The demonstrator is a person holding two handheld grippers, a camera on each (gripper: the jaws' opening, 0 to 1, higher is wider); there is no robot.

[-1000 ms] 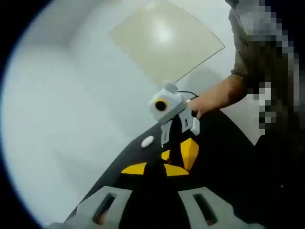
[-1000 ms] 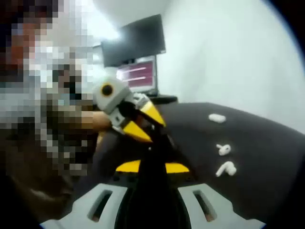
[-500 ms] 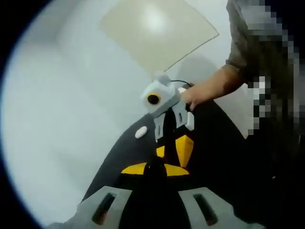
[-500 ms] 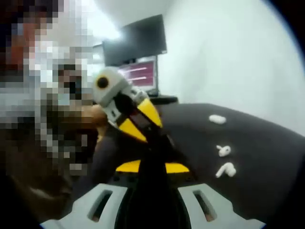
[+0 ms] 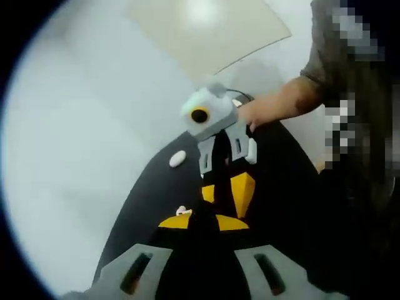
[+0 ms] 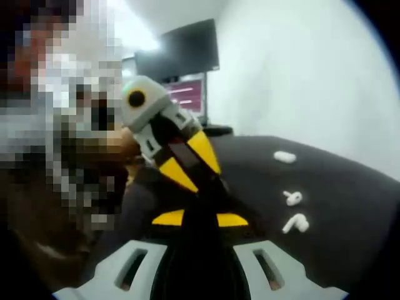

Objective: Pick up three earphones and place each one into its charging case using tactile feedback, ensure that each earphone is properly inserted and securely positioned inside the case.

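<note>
Three white earphones lie loose on the black table (image 6: 350,187): one far (image 6: 284,156), one in the middle (image 6: 292,197) and one near (image 6: 297,222), all to the right of my right gripper (image 6: 200,219). Its yellow tips are shut. My left gripper (image 6: 209,178) comes in from the left, held by a hand, and its tips nearly meet the right one's. In the left gripper view my left gripper (image 5: 201,219) is shut, with the right gripper (image 5: 225,203) pointing at it from above. An earphone (image 5: 177,159) lies at the left, and another white piece (image 5: 182,210) peeks out beside the tips.
A dark monitor (image 6: 178,53) and a lit screen (image 6: 184,94) stand behind the table's far end. A person (image 5: 350,125) stands close on the right in the left gripper view. White walls surround the table, and a beige panel (image 5: 206,31) is above.
Both views have shifted a little with the hands. The other gripper sits slightly higher in each view, and more of the black table shows in the left gripper view. The earphones have not moved.
</note>
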